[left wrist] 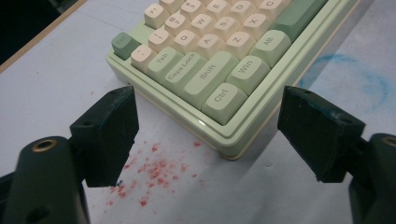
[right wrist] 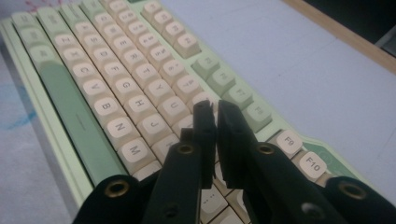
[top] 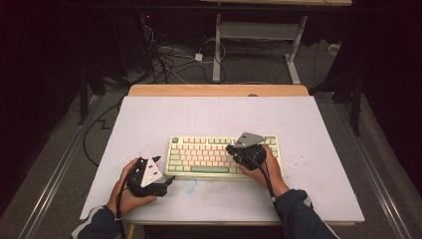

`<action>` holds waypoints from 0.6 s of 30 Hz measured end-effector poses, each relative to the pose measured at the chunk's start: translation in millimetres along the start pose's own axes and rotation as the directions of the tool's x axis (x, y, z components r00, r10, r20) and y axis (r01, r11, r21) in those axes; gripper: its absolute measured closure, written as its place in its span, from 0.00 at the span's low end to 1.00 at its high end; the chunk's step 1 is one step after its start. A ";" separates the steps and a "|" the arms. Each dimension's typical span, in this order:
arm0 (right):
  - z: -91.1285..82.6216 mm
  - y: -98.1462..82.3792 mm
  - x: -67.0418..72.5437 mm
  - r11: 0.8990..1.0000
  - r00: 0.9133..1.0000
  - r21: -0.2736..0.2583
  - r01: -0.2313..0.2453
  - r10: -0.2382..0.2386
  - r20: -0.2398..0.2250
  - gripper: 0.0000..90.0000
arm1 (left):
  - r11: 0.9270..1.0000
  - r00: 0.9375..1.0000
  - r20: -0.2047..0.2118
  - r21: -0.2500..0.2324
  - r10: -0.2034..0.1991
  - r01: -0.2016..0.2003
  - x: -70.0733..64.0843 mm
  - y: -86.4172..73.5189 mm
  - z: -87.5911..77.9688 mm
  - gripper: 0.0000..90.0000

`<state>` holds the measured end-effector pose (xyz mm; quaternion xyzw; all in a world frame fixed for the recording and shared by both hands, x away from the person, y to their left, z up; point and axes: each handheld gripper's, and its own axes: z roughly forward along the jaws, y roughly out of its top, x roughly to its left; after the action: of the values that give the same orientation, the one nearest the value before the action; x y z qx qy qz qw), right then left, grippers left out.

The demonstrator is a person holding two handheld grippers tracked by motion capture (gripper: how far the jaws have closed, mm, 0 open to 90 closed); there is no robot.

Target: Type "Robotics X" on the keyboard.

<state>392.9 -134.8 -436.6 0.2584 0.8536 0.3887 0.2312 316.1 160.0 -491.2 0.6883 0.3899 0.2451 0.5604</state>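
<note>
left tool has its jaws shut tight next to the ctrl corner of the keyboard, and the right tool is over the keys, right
Not quite. The left tool is at the Ctrl corner of the keyboard, but its jaws stand wide open, one on each side of that corner, as the left gripper view shows. The right tool is indeed over the keys, its jaws nearly together.

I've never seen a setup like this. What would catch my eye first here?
Probably the pale green and cream keyboard lying in the middle of the white table top. A person holds a black gripper in each hand: the right gripper, jaws nearly together with nothing between them, hovers over the keys, while the left gripper stands wide open at the keyboard's Ctrl corner. Red specks dot the table there.
</note>
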 end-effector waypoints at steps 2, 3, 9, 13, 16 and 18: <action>-5.8 -0.6 -0.6 0.999 1.000 -0.040 -0.012 0.012 0.000 0.88 | 1.000 1.000 0.000 -0.003 -0.004 0.004 0.0 0.1 0.1 0.22; -11.0 -1.0 -0.6 0.998 1.000 -0.064 -0.013 0.013 0.012 0.80 | 1.000 1.000 -0.002 -0.003 -0.005 0.005 0.3 0.3 -0.2 0.23; -25.6 -5.4 -1.5 0.990 0.999 -0.137 -0.027 0.031 0.028 0.57 | 0.999 0.999 -0.012 -0.008 -0.032 0.031 2.4 2.2 -0.6 0.24; -36.1 -10.8 -1.4 0.983 0.997 -0.181 -0.028 0.040 0.063 0.41 | 0.999 0.999 -0.014 -0.006 -0.031 0.031 2.1 2.4 -0.7 0.24; -44.0 -15.7 -1.6 0.980 0.990 -0.196 -0.043 0.067 0.121 0.32 | 0.999 0.999 -0.012 -0.004 -0.038 0.038 2.4 2.5 -0.4 0.24; -49.6 -19.2 -3.1 0.975 0.989 -0.216 -0.059 0.086 0.121 0.28 | 0.999 0.999 -0.009 -0.007 -0.045 0.045 2.5 3.2 -0.8 0.24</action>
<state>360.7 -174.5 -421.7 0.2880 0.7806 0.4679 0.2978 317.8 162.3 -488.2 0.6763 0.4070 0.2370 0.5664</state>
